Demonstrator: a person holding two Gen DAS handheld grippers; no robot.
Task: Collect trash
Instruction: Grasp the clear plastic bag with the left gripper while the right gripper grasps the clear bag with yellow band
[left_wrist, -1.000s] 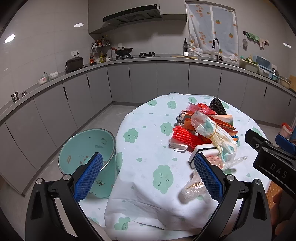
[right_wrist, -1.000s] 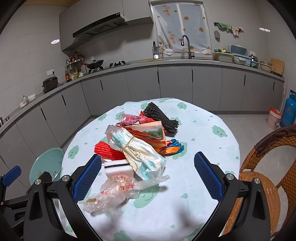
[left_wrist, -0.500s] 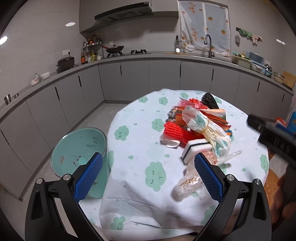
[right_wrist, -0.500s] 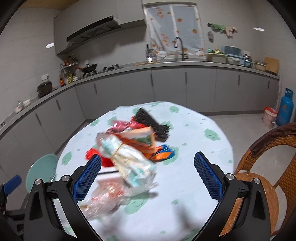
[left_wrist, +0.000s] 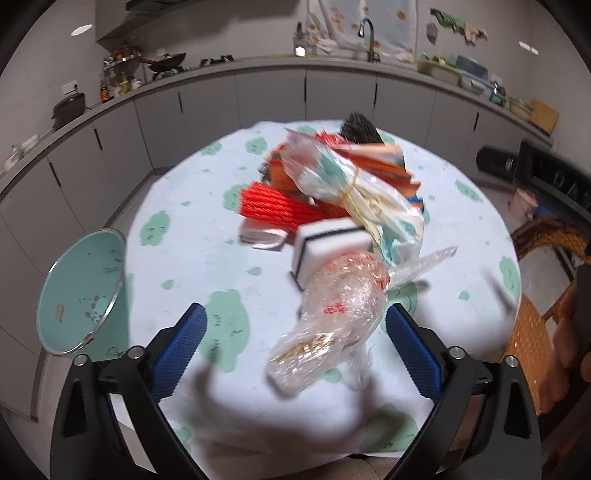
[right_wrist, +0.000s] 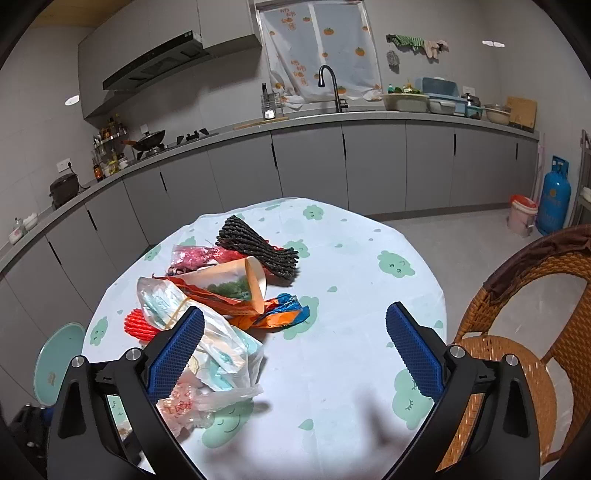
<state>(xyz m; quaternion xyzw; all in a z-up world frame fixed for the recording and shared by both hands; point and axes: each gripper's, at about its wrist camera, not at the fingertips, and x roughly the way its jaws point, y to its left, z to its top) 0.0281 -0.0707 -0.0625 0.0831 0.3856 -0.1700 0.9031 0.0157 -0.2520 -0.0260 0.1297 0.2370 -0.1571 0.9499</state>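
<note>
Lying diagonally, clear crumpled bag (left_wrist: 334, 317)

On the table (left_wrist: 192, 236) before me the trash sits in a heap toward one o'clock. Nearest my left tongs (left_wrist: 295, 343) lies a crumpled bag (left_wrist: 332, 317), with a sponge (left_wrist: 332, 240) just behind it at twelve. A tied bundle (left_wrist: 354, 188) lies across the heap behind that. The bin (left_wrist: 79, 291) stands below the table's edge at nine o'clock; a chair (right_wrist: 517, 325) stands at three.

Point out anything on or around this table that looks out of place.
Trash is heaped on the tablecloth: a crumpled clear bag, a sponge, red netting. The mint bin stands beside the table.
</note>
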